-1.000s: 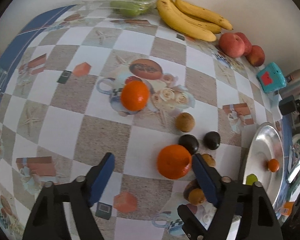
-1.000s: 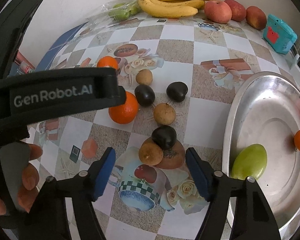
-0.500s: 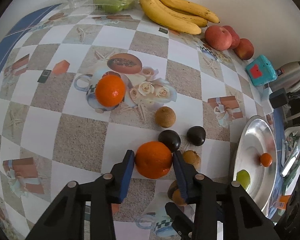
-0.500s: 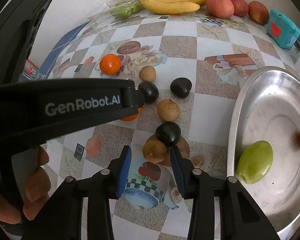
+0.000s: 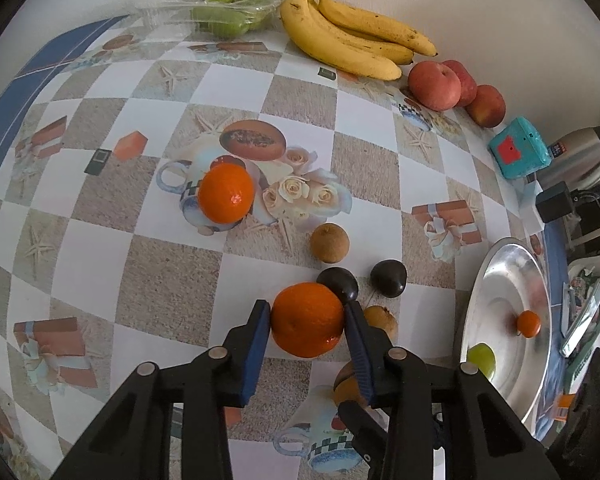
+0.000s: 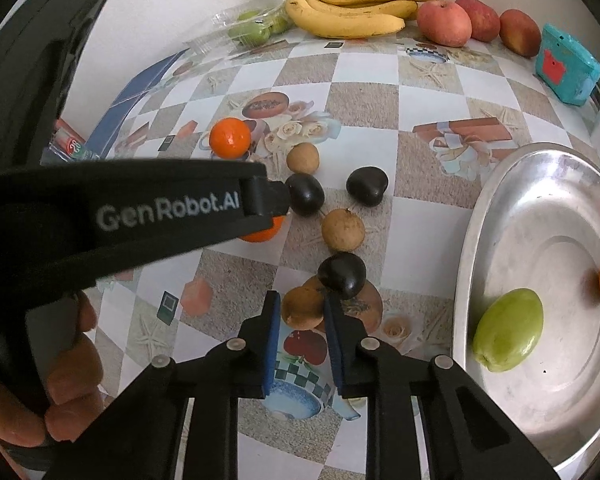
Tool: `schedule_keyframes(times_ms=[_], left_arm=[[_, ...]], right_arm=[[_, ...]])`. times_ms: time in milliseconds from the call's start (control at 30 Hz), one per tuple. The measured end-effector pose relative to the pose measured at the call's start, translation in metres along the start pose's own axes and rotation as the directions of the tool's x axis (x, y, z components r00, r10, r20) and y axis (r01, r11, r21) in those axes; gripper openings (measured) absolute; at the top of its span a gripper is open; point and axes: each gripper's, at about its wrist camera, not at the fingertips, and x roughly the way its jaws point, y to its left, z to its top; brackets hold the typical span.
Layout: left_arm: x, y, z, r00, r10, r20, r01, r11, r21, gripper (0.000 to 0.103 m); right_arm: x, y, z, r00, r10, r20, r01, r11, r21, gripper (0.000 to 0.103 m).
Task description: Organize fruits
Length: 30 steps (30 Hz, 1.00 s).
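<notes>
Both pairs of jaws have closed in since a second ago, and each now has a fruit between its pads.

Left wrist view: your left hand-held gripper (image 5: pixel 306 322) is clamped on the big orange (image 5: pixel 307 319), dead centre between the blue pads, down on the bench (image 5: pixel 172 272). The steel tray (image 5: pixel 500 280) lies at three o'clock from it, well apart, already holding a green fruit (image 5: pixel 481 358) and a small orange (image 5: pixel 529 323).

Right wrist view: your right hand-held gripper (image 6: pixel 302 314) is pinched narrow on the brown fruit (image 6: pixel 302 307), with a dark fruit (image 6: pixel 342 274) touching it at one o'clock. The tray (image 6: pixel 480 240) sits at three o'clock, and your right hand looks nearer, so it likely goes first.
</notes>
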Motion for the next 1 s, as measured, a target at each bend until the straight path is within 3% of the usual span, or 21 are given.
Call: schedule_keyframes(times_ms=[500, 833, 933, 1000], left_arm=[[-0.002, 0.009, 0.0, 1.0, 0.014, -0.012, -0.014, 0.999, -0.043, 0.041], [-0.004, 0.015, 0.001, 0.998, 0.062, -0.005, -0.062, 0.997, -0.049, 0.041], [-0.007, 0.021, 0.002, 0.997, 0.074, 0.001, -0.074, 0.996, -0.058, 0.041], [-0.008, 0.024, 0.002, 0.997, 0.082, 0.005, -0.081, 0.995, -0.062, 0.041]], right_arm=[[0.017, 0.009, -0.003, 0.999, -0.017, -0.038, 0.016, 1.0, -0.014, 0.026], [0.016, 0.002, 0.002, 0.998, 0.05, -0.026, -0.049, 0.998, 0.046, 0.026], [0.017, 0.002, 0.003, 0.999, 0.047, -0.022, -0.046, 0.997, 0.062, 0.034], [0.018, 0.001, 0.004, 0.999, 0.047, -0.019, -0.045, 0.996, 0.073, 0.034]])
